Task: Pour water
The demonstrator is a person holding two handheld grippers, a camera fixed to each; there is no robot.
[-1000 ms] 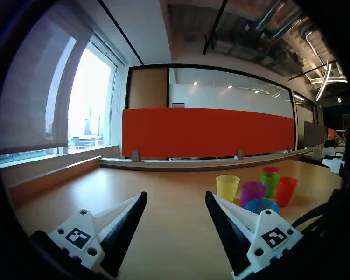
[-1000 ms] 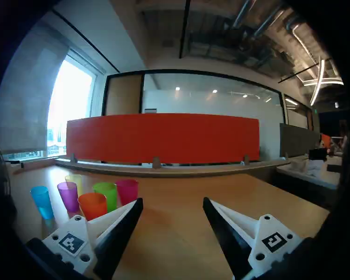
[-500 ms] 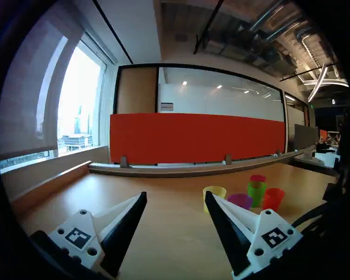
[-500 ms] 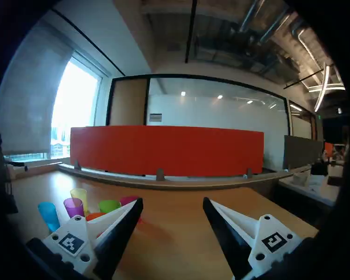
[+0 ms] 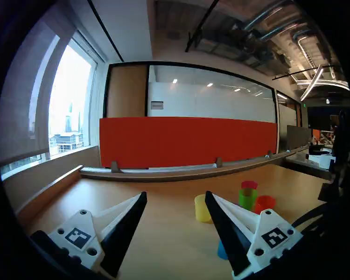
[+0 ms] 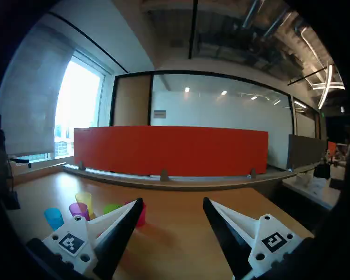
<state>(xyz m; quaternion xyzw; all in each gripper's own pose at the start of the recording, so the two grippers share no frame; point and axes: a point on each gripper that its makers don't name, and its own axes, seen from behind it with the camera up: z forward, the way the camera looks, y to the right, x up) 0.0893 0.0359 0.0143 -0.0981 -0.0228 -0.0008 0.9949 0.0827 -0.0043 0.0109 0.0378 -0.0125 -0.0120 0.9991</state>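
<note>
Now the cups [image 5: 246,199] stand upright, lower right before the left gripper [image 5: 175,193] and lower left before the right gripper [image 6: 172,199]; both spread, empty; left seems nearer.

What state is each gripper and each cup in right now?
Left gripper: open, empty.
Right gripper: open, empty.
Yellow cup: upright.
Green cup: upright.
Pink cup: upright.
Orange cup: upright.
Blue cup: upright.
Purple cup: upright.

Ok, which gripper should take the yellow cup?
Probably left: the yellow cup stands almost in line with the open left gripper; seen from the right gripper, also open, it sits far left.
</note>
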